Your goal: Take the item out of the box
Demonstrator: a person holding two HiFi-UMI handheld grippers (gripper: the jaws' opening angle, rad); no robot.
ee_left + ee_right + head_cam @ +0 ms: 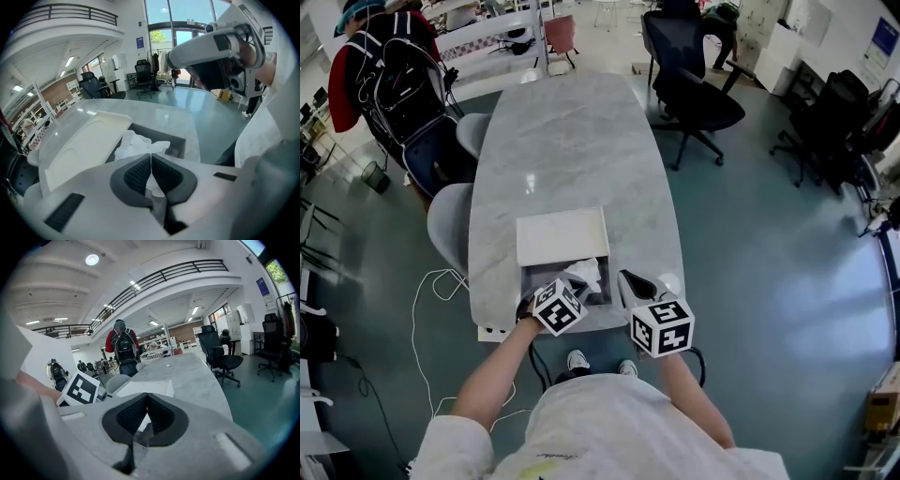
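Observation:
An open dark box (528, 281) sits at the near end of the grey marble table (562, 141), its white lid (562, 236) folded back flat behind it. Crumpled white paper (585, 274) rises out of the box. My left gripper (578, 287) is at the box's near edge, its jaws shut with the tips pinching the paper (136, 143). The left gripper view shows the tips (151, 157) meeting over the box (183, 140) and lid (84, 145). My right gripper (626, 278) hovers just right of the box, shut (147, 397) and holding nothing.
Two grey chairs (448, 220) stand along the table's left side and a black office chair (694, 94) at the far right. A person with a backpack (394, 66) stands at the far left. White cable (427, 291) loops on the floor. The table's near edge runs just under both grippers.

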